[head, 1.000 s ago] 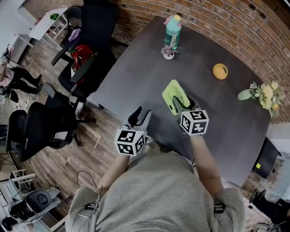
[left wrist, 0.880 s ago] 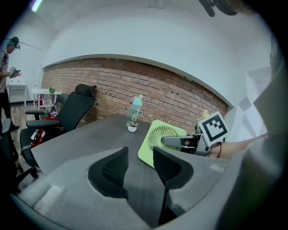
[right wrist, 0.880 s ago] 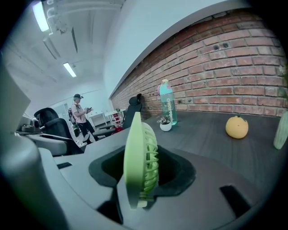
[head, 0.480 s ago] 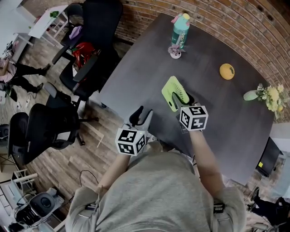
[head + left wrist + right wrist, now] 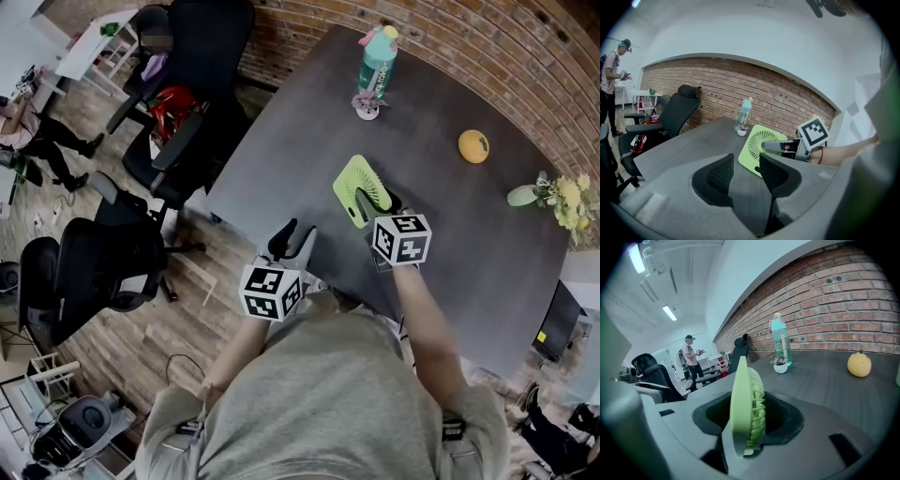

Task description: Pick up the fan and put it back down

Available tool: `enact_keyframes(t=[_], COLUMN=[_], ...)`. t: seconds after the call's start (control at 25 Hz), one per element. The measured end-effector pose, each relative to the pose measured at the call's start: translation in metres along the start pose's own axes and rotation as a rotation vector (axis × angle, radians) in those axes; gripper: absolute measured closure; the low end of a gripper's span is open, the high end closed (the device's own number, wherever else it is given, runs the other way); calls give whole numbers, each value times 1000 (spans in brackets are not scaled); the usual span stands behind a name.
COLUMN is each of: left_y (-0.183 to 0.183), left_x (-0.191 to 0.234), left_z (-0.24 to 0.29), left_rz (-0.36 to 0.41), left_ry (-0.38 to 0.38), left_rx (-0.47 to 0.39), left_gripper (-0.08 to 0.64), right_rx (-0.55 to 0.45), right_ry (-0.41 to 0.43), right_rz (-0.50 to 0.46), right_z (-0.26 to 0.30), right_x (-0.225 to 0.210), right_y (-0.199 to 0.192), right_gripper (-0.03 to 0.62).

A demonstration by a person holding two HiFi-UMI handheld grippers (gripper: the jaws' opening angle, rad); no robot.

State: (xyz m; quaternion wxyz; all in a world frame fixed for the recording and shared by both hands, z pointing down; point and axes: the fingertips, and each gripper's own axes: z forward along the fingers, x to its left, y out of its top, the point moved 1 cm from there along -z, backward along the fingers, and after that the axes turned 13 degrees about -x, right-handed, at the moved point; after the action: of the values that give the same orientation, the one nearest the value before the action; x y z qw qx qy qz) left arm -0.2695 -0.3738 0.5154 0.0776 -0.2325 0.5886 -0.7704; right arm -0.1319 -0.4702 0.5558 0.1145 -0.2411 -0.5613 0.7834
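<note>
Lime-green plastic fills the middle of the right gripper view: the fan [image 5: 746,404] stands edge-on between the jaws of the right gripper [image 5: 749,427]. The dark pads close on its two faces, so this gripper holds it. In the head view the fan [image 5: 360,187] sits just ahead of the right gripper [image 5: 378,206] and is tilted. Whether its lower edge touches the dark grey table [image 5: 450,244] cannot be told.

The left gripper [image 5: 292,236] hovers at the table's near edge, to the left of the right one. In its own view the left gripper [image 5: 742,176] has its jaws apart, with only bare tabletop between them. Just beyond those jaws and a little to their right, the fan [image 5: 757,149] shows its round grille, and one finger [image 5: 778,146] of the right gripper lies across that face.

Well ahead of both grippers stands a teal bottle [image 5: 378,58] with a small white pot [image 5: 367,107] just beside it. A yellow fruit [image 5: 474,146] lies ahead and to the right of the right gripper, and a bunch of flowers [image 5: 555,197] lies further right at the table's edge. Black office chairs [image 5: 98,267] stand on the floor to the left of the left gripper. Far beyond the right gripper's jaws, a person [image 5: 691,357] stands.
</note>
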Motion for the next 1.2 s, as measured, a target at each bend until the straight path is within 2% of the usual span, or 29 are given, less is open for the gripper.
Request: enact_keyframes(t=[0.36, 1.2], left_y=[-1, 1], left_x=[3, 6], left_z=[2, -4], left_rz=[-1, 3], left_ry=[-16, -30], left_rx=[6, 7], left_gripper=[393, 393], right_rx=[5, -22], right_ry=[0, -38], right_rz=[46, 5], right_z=[4, 14], right_x=[-10, -18], right_y=[-5, -3], right_gripper=[399, 385])
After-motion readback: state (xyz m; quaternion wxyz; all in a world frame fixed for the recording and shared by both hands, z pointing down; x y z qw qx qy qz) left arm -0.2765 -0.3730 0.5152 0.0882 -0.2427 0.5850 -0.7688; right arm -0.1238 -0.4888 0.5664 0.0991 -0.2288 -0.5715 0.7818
